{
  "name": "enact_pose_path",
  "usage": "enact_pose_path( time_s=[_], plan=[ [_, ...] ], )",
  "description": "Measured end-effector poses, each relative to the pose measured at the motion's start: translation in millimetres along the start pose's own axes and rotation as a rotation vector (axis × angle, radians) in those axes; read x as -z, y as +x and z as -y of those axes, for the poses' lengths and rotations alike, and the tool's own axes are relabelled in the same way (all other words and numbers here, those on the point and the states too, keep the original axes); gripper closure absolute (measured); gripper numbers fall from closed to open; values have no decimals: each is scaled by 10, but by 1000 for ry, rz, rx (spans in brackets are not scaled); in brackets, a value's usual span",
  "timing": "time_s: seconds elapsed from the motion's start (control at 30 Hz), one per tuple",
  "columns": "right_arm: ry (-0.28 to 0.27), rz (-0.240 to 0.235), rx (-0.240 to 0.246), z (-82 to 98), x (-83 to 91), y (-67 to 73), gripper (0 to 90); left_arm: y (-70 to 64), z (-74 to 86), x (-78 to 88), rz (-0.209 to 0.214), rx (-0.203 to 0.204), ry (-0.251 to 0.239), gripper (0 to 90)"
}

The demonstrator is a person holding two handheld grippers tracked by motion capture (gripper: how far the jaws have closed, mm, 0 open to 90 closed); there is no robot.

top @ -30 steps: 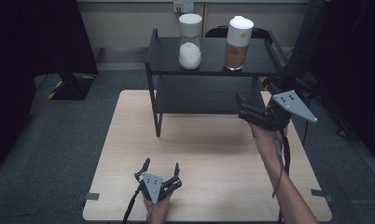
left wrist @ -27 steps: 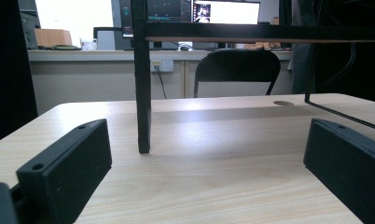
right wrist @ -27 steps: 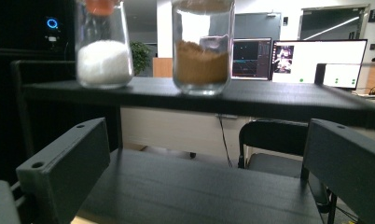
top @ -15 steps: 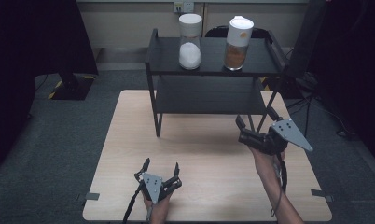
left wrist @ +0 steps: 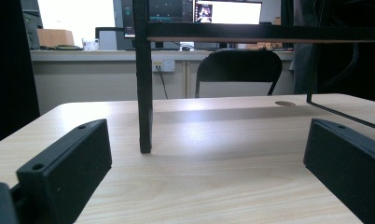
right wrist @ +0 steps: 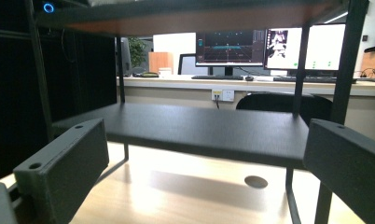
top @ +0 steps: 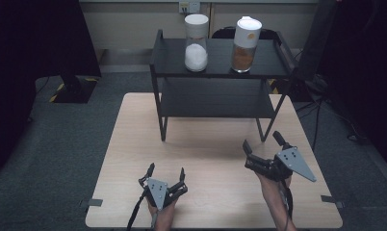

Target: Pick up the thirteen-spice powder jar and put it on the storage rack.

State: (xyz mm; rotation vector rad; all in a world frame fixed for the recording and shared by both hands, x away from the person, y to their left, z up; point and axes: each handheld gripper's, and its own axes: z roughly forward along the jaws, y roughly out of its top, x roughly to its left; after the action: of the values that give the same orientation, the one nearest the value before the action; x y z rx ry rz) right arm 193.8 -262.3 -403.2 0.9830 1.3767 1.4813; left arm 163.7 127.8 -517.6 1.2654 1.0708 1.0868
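A black two-tier shelf [top: 220, 98] stands at the back of the wooden table [top: 134, 144]. On its top tier stand two clear jars with white lids: one with white powder [top: 196, 36] and one with brown powder [top: 245, 38]. My left gripper [top: 166, 173] rests open near the table's front edge, empty. My right gripper [top: 264, 142] hovers open in front of the shelf's right front leg, holding nothing. In the left gripper view the shelf's leg [left wrist: 142, 84] rises ahead between the jaws. The lower tier [right wrist: 199, 128] lies just ahead in the right gripper view.
A black chair [left wrist: 239, 70] stands behind the table. Monitors [right wrist: 269, 46] sit on a desk along the far wall. Dark panels flank the table at left and right, and cables run across the grey floor at the right.
My right gripper has drawn back from the shelf's right side toward the front of the table and come lower. The left gripper has stayed put.
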Motion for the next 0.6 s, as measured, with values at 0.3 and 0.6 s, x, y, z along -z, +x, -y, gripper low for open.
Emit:
enact_pose_path(
  time_s=[0.3, 0.6],
  plan=[
    [20, 55, -3, 374, 169, 79, 0, 0, 0, 0, 0, 0, 0, 3],
    [56, 95, -26, 719, 294, 71, 0, -4, 0, 1, -3, 0, 0, 3]
  ],
)
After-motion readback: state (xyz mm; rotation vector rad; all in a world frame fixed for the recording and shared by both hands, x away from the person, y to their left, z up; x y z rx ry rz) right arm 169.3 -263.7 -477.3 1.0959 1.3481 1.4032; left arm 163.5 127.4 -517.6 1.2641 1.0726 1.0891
